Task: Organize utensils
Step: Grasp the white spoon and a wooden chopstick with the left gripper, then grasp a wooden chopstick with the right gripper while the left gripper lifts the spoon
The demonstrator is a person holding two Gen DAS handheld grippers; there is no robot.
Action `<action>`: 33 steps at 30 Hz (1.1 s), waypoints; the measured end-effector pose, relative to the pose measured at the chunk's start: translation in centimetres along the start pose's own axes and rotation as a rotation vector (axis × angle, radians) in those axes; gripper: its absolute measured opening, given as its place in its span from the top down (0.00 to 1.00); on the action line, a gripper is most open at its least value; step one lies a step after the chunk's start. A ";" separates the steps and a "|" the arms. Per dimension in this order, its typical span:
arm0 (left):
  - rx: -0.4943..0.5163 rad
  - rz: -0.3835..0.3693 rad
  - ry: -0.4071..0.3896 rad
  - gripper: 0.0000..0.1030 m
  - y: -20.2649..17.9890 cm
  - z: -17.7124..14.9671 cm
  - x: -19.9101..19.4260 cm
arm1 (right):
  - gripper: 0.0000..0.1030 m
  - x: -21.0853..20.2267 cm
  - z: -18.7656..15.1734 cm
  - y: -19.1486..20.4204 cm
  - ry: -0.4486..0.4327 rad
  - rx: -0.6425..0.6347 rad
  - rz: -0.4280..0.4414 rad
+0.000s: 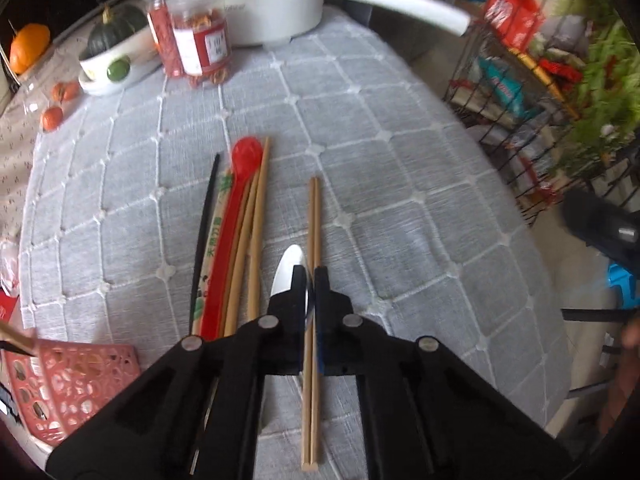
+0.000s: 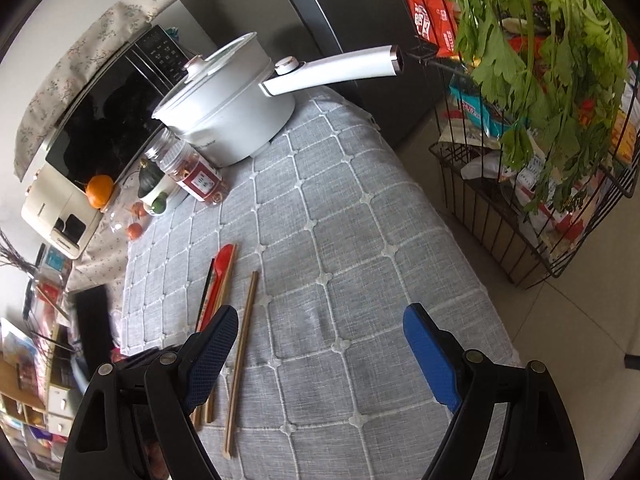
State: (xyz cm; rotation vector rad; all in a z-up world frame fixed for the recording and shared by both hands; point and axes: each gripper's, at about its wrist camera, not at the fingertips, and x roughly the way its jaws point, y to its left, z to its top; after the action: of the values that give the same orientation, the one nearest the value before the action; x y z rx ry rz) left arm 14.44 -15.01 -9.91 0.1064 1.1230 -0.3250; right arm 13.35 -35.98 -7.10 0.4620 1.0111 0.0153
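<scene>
While our left tongs (image 1: 308,280) pinch the light, slippery white spoon (image 1: 289,270), right tongs (image 2: 320,356) gape empty at five o'clock.

green chinese characters run down the paper chopstick sleeve (image 1: 211,240), too small to read. jar label (image 1: 212,46) print is blurred. toaster oven (image 2: 60,216) brand unreadable.

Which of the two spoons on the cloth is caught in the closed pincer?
The white spoon, pinched in the left gripper. The red spoon lies untouched among the chopsticks.
</scene>
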 end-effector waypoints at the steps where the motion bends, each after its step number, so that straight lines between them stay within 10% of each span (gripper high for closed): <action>1: 0.004 -0.017 -0.020 0.96 0.0 -0.2 -1.1 | 0.17 0.3 0.0 0.1 0.007 0.002 0.000; 17: -0.116 -0.277 -0.290 0.96 7.0 -4.9 -12.2 | 0.18 9.6 -1.7 6.3 0.171 -0.052 -0.024; 33: -0.197 -0.366 -0.387 0.96 12.3 -7.5 -15.6 | 0.78 14.9 -3.6 12.9 0.166 -0.281 -0.334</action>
State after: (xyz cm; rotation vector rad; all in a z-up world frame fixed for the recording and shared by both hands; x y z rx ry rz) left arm 5.64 1.67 -0.10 -0.3285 0.7796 -0.5329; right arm 21.02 -19.69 -15.87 0.0318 1.2182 -0.1034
